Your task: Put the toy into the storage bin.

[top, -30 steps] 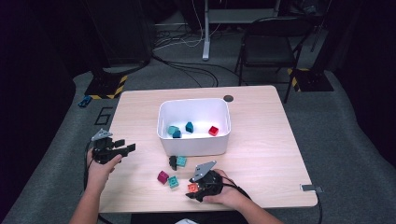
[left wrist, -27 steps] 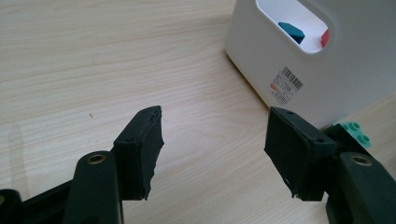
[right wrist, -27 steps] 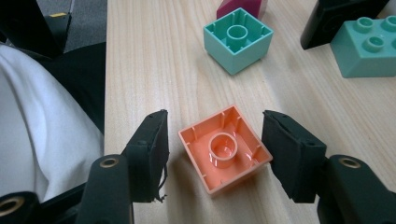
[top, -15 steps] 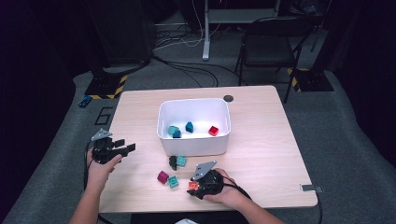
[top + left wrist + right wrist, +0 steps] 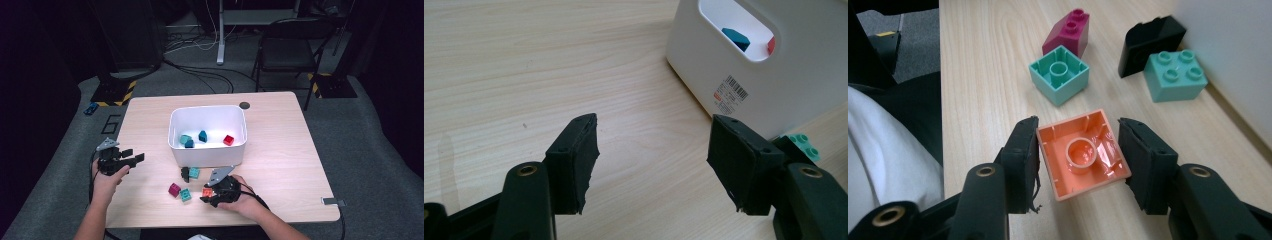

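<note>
While right hand-held gripper (image 5: 1078, 150) jaws, just closing, pinch the orange block (image 5: 1082, 152) by its walls, we risk it twisting free; left hand-held gripper (image 5: 651, 150) gapes empty.

Four loose blocks (image 5: 186, 187) before the bin (image 5: 207, 156); inside it, seemingly four blocks (image 5: 201, 139).

The high view looks down on the table (image 5: 280, 150); each gripper view sits close behind its jaws, both sharing the white bin (image 5: 744, 75).
</note>
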Demonstrator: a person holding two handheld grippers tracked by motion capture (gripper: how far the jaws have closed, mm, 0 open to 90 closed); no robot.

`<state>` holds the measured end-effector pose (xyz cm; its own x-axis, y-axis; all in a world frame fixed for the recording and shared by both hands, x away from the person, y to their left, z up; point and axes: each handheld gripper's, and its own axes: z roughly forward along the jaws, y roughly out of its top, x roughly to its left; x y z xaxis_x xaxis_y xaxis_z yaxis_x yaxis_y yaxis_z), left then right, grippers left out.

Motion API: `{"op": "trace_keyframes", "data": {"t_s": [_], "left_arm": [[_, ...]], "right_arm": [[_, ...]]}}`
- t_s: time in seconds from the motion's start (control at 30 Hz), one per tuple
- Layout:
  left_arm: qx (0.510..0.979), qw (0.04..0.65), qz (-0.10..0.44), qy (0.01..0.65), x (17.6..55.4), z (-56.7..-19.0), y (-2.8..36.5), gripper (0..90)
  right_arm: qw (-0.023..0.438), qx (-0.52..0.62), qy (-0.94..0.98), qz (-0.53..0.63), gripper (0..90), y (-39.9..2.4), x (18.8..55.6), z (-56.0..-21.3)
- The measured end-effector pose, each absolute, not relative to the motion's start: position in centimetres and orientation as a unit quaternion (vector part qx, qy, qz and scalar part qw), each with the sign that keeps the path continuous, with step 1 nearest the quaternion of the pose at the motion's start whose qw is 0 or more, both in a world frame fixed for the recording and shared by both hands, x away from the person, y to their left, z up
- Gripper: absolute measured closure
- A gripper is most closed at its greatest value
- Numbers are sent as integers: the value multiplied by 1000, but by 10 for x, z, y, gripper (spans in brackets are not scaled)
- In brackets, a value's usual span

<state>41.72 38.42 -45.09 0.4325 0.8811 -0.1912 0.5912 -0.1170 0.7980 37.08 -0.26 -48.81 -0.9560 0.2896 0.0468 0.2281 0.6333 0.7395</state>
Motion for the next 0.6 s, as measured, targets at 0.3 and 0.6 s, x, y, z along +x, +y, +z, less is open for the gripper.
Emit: {"op": "trace_keyframes", "data": {"t_s": [0.3,0.6], "left_arm": [[728,433,169,505,417,-450,384,364],[725,435,171,506,417,-451,385,365]], "right_arm": [[41,149,899,410,519,-5,381,-456],[40,154,898,411,521,-4,387,-432]]}}
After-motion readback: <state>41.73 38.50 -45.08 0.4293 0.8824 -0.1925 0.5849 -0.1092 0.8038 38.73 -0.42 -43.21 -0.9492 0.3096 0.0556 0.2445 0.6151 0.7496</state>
